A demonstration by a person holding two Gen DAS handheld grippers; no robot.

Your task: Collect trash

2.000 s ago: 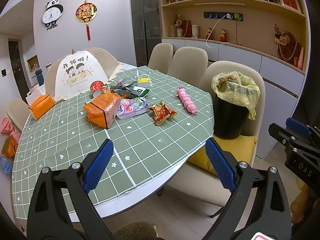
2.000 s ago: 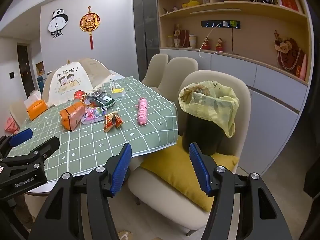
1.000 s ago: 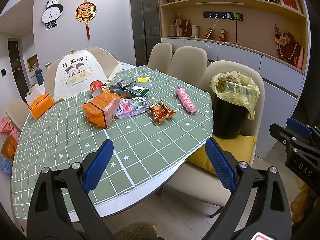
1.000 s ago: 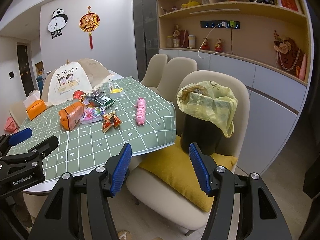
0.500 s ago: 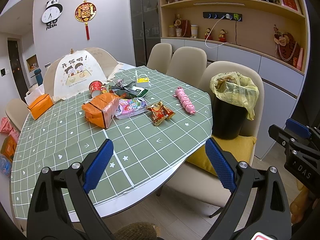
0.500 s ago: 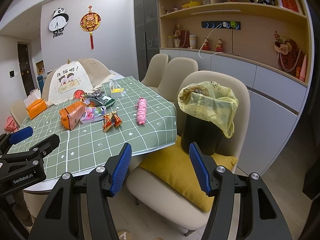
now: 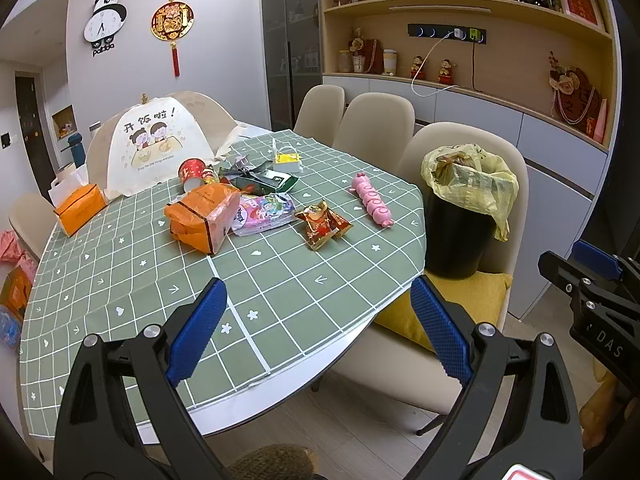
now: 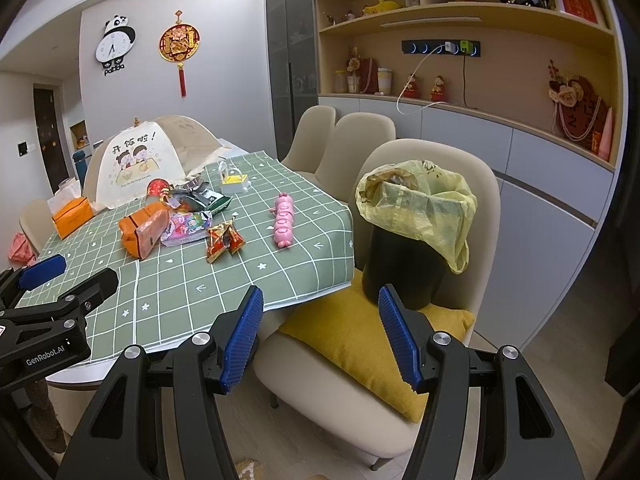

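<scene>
Litter lies on the green checked tablecloth (image 7: 280,280): an orange bag (image 7: 202,216), a pink wrapper (image 7: 262,214), a red-gold snack packet (image 7: 322,226), a pink sausage string (image 7: 372,200), dark wrappers (image 7: 260,180) and a red cup (image 7: 192,172). A black bin with a yellow liner (image 7: 468,192) stands on a chair's yellow cushion (image 8: 360,340). My left gripper (image 7: 318,328) hangs open before the table's near edge, empty. My right gripper (image 8: 320,336) is open over the cushion, left of the bin (image 8: 412,232), also empty.
A white food cover (image 7: 156,148) and an orange tissue box (image 7: 78,208) stand at the table's far left. Beige chairs (image 7: 376,120) line the right side. A cabinet with shelves (image 7: 520,120) runs behind the bin. Wooden floor (image 8: 560,360) lies below.
Both views drifted very slightly; the table and bin sit almost where they were. Both grippers stayed open and empty.
</scene>
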